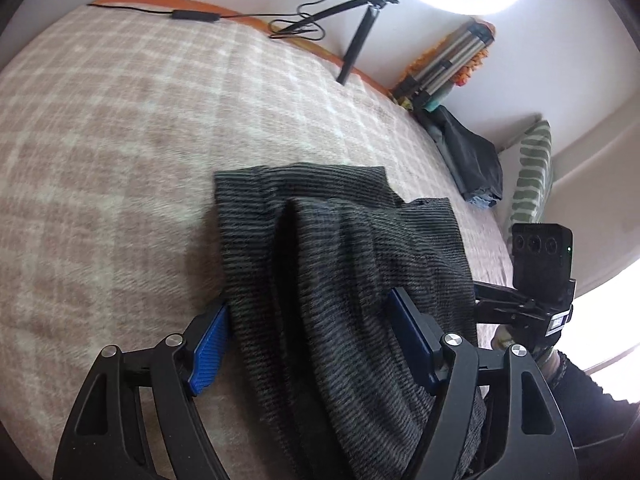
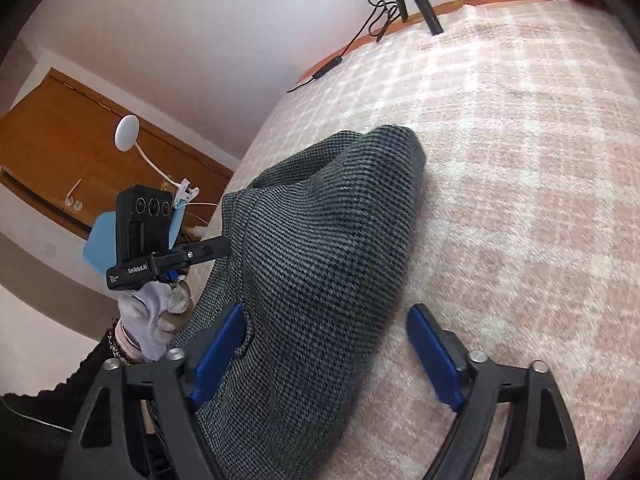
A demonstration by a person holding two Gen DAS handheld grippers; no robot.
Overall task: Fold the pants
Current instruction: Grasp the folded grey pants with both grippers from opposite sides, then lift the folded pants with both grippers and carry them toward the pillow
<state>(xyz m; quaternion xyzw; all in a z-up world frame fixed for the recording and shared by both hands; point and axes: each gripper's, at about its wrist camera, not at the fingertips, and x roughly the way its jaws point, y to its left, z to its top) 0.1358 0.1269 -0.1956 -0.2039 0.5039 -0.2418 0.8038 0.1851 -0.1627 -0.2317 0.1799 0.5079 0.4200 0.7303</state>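
The grey checked pants (image 1: 340,264) lie bunched and partly folded on the pink plaid bed cover (image 1: 120,152). My left gripper (image 1: 308,336) is open, its blue pads (image 1: 210,350) spread either side of the near end of the pants. In the right wrist view the same pants (image 2: 320,264) form a rounded heap. My right gripper (image 2: 330,344) is open, its left pad (image 2: 220,350) over the cloth and its right pad (image 2: 434,354) over bare cover. Whether either gripper touches the cloth I cannot tell. Each view shows the other gripper beside the pants.
A ring light on a tripod (image 1: 360,40) with cables stands at the bed's far edge. Dark folded clothes (image 1: 468,156), a green striped pillow (image 1: 532,168) and a rolled mat (image 1: 448,64) lie at the right. A wooden door (image 2: 80,152) is left of the bed.
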